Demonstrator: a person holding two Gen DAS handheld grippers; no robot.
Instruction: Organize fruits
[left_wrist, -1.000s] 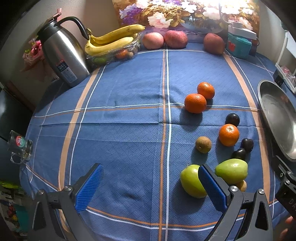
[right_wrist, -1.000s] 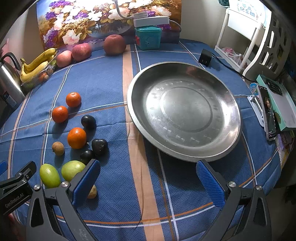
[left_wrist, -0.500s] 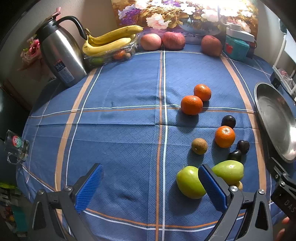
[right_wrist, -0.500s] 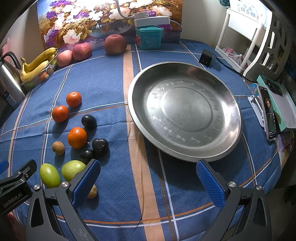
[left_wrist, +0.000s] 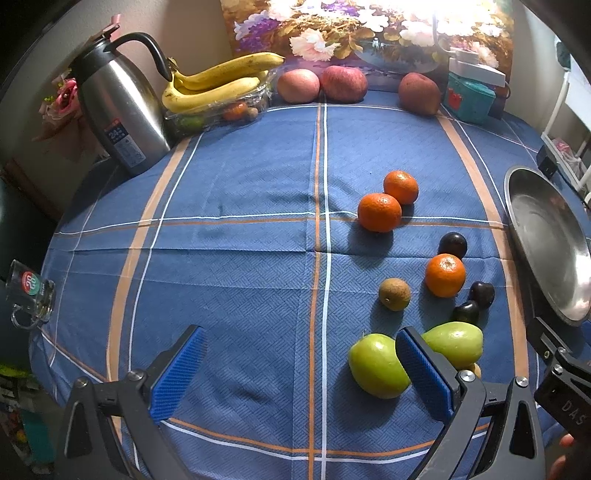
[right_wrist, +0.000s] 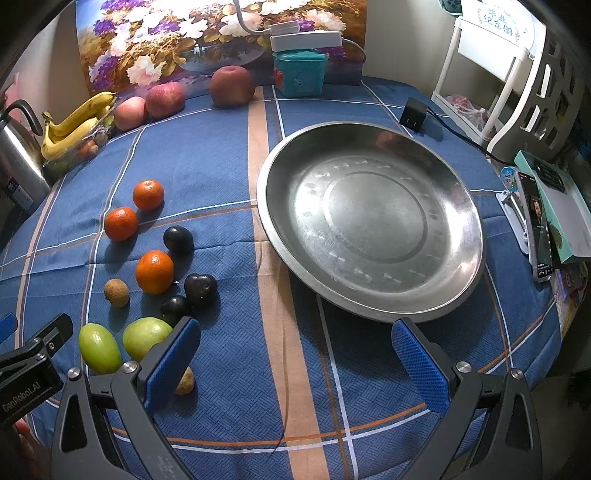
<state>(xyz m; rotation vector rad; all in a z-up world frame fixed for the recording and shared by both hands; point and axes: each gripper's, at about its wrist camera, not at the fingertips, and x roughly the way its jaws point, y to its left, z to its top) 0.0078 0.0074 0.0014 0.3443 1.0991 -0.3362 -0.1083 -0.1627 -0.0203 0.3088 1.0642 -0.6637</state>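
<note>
Loose fruit lies on the blue checked tablecloth (left_wrist: 240, 266): three oranges (left_wrist: 379, 212), three dark plums (left_wrist: 452, 244), a brown longan (left_wrist: 394, 294), two green fruits (left_wrist: 376, 365) and a small tan fruit (right_wrist: 184, 382). A big empty steel dish (right_wrist: 369, 225) stands to their right. My left gripper (left_wrist: 301, 373) is open and empty, its right finger just in front of the green fruits. My right gripper (right_wrist: 295, 363) is open and empty, low over the cloth in front of the dish, its left finger beside a green fruit (right_wrist: 144, 338).
At the table's back stand a steel kettle (left_wrist: 118, 107), bananas (left_wrist: 218, 85) on a clear fruit box, three red apples (left_wrist: 343, 83) and a teal box (left_wrist: 469, 98). A glass mug (left_wrist: 29, 291) sits at the left edge. A phone (right_wrist: 537, 225) and charger (right_wrist: 413, 114) lie to the right.
The left gripper has drawn slightly back and left, so the fruits sit a little further right and lower in its view. The right gripper has barely moved.
</note>
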